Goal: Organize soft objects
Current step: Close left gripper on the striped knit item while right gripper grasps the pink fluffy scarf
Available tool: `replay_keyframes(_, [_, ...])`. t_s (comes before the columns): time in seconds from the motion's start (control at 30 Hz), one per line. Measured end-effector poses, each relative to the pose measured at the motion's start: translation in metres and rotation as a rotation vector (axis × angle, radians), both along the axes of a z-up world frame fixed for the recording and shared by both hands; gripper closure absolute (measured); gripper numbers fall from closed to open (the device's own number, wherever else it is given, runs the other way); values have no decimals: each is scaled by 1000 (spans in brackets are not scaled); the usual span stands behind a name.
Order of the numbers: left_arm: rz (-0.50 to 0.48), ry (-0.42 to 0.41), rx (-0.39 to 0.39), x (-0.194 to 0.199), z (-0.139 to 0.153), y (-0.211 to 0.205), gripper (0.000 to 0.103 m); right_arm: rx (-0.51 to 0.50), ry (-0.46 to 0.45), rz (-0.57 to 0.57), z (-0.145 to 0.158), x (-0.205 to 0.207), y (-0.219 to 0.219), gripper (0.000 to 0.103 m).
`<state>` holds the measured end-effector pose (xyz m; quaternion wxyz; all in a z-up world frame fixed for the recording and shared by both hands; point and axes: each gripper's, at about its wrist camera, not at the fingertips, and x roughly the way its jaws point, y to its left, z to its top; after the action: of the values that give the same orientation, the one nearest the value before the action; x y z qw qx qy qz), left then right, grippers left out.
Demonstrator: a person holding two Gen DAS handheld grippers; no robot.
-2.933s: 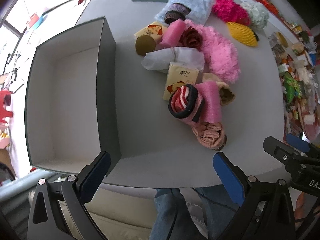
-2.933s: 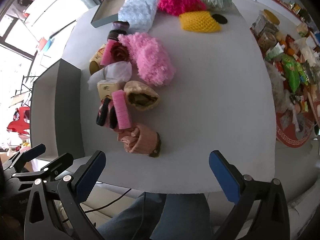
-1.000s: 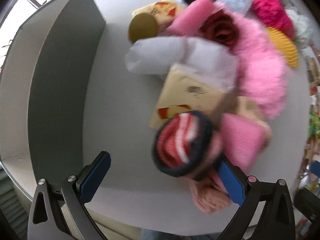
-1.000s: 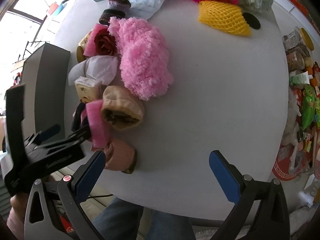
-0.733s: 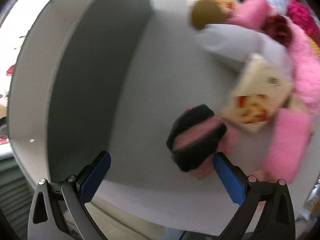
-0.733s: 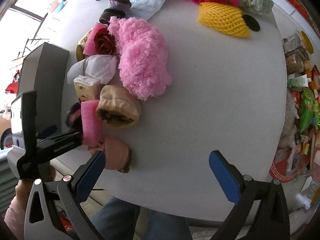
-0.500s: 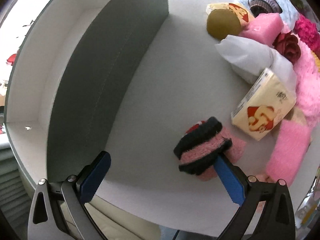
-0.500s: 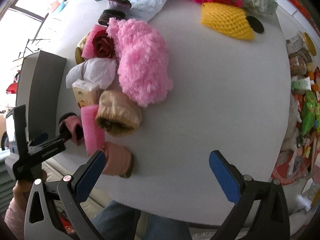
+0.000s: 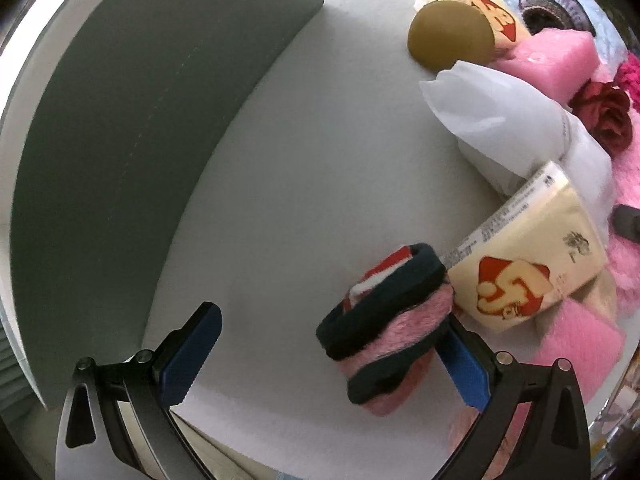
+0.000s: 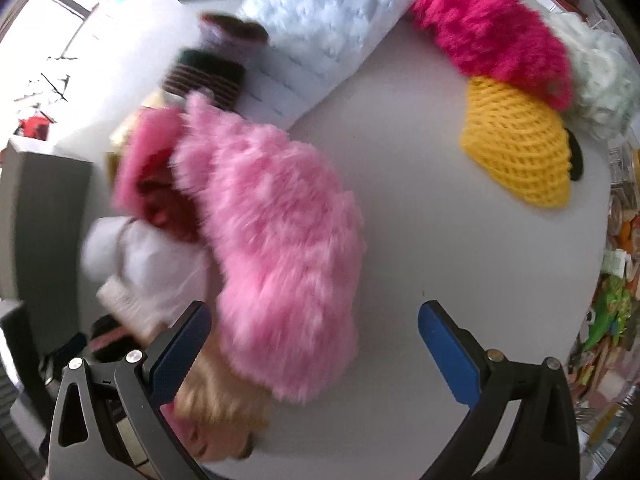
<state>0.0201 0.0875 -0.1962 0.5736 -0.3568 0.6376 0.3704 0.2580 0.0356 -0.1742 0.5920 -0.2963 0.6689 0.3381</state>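
My left gripper [image 9: 324, 354] is open, low over the table. A rolled pink, dark and red striped sock [image 9: 386, 328] lies against its right finger [image 9: 464, 368], inside the jaws. The grey box [image 9: 132, 120] stands to the left. My right gripper [image 10: 314, 352] is open, just above a fluffy pink piece [image 10: 276, 240], with a tan roll [image 10: 216, 412] under its left finger. That view is blurred.
Near the sock lie a yellow tissue pack [image 9: 528, 252], a white wrapped bundle [image 9: 508, 128], pink foam [image 9: 552, 60], a red rose [image 9: 604, 116] and a gold lid [image 9: 448, 34]. Further off are a yellow net [image 10: 520, 144], magenta fluff [image 10: 492, 36] and a light blue cloth [image 10: 320, 16].
My left gripper pushed the striped sock left, away from the pile, and has come closer to it. My right gripper has moved forward and down over the fluffy pink piece.
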Motion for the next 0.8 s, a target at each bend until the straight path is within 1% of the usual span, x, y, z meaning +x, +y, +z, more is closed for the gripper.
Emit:
replay_keyframes(0.07, [1, -5, -3, -6, -7, 5, 0, -33, 10, 8, -16, 2, 8, 0])
replay_keyframes(0.1, [1, -7, -3, 7, -11, 1, 0, -45, 15, 8, -21, 3, 10, 0])
replay_keyframes(0.17, [13, -14, -10, 8, -12, 3, 0, -72, 38, 5, -33, 5, 11, 0])
replay_keyframes(0.2, [22, -19, -16, 0, -5, 9, 0, -79, 31, 4, -35, 9, 11, 0])
replay_keyframes(0.3, [71, -61, -57, -9, -11, 19, 0, -99, -29, 63, -36, 7, 16, 0])
replay_keyframes(0.37, [103, -81, -84, -21, -17, 21, 0, -89, -31, 62, -36, 7, 15, 0])
replay_keyframes(0.47, [100, -76, -86, -23, -18, 26, 0, -96, -26, 64, -35, 10, 16, 0])
replay_keyframes(0.5, [104, -72, -87, -23, -10, 27, 0, -100, -25, 68, -35, 11, 16, 0])
replay_keyframes(0.53, [111, -69, -90, -24, -10, 29, 0, -103, -23, 68, -35, 12, 17, 0])
replay_keyframes(0.57, [117, -64, -97, -14, -11, 19, 0, -113, -15, 80, -36, 13, 21, 0])
replay_keyframes(0.63, [123, -53, -122, -13, -15, 16, 0, -133, -7, 111, -38, 12, 30, 0])
replay_keyframes(0.67, [131, -43, -132, -13, -15, 17, 0, -126, -6, 105, -41, 17, 42, 1])
replay_keyframes(0.7, [132, -38, -131, -13, -13, 18, 6, -98, -5, 85, -38, 20, 41, 3])
replay_keyframes(0.73, [119, -61, -131, -11, -9, 18, 12, -81, -8, 74, -34, 21, 38, 10])
replay_keyframes(0.77, [101, -70, -126, 1, -7, 9, 25, -69, -16, 72, -30, 22, 38, 22])
replay_keyframes(0.8, [69, -87, -123, 5, -2, 7, 44, -51, -21, 84, -23, 26, 39, 31])
